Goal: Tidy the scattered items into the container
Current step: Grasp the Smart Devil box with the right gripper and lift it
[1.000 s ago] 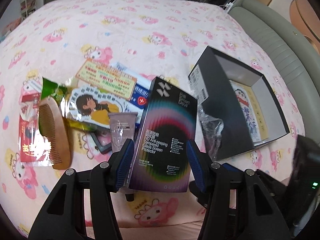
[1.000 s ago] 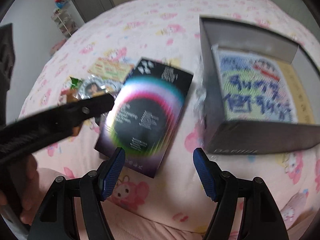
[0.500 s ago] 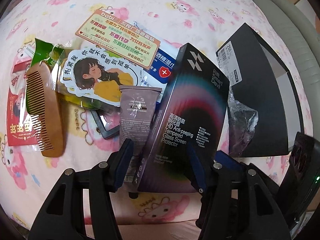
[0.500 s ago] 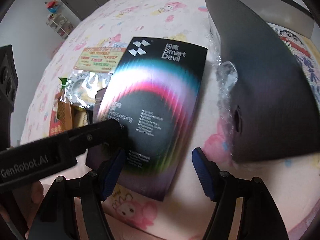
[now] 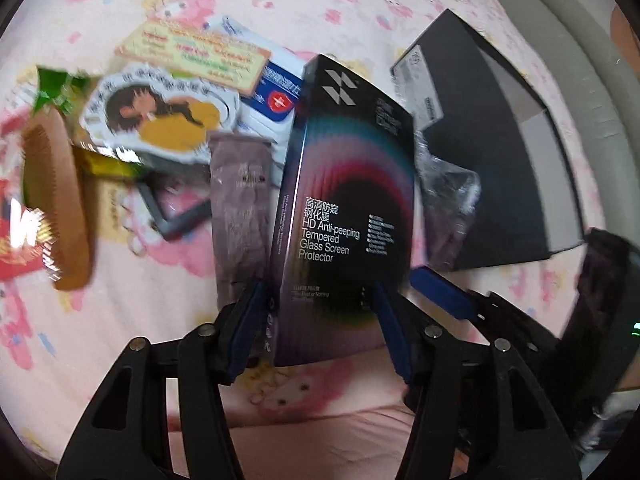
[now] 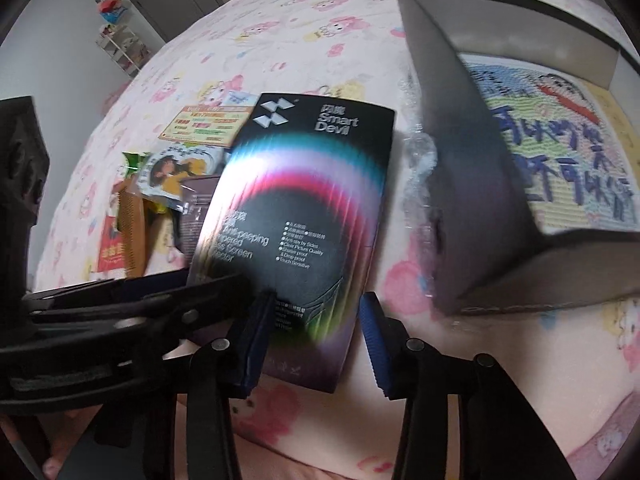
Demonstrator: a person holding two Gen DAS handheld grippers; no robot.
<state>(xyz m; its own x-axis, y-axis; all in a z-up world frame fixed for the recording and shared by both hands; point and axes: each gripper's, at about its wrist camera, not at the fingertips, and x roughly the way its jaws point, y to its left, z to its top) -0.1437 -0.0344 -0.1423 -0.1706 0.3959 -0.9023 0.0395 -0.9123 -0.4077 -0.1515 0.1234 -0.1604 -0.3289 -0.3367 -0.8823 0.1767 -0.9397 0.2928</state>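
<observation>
The black screen protector box with its rainbow ring stands tilted on one long edge. My left gripper is shut on its near end, a blue pad on each side. My right gripper straddles the same end of the box. Its jaws are closing, with a thin gap left at the right pad. One right finger shows beside the box's corner. The black open container lies just right of the box, and a cartoon card lies inside it.
Left of the box lie a brown tube, a wooden comb, a girl sticker, an orange card, a blue-white packet and a red packet. Crumpled clear wrap sits against the container wall. All rest on a pink bedspread.
My left gripper has sunk closer to the bed and the box now stands steeper on its edge. The right jaws have narrowed around the box's near end.
</observation>
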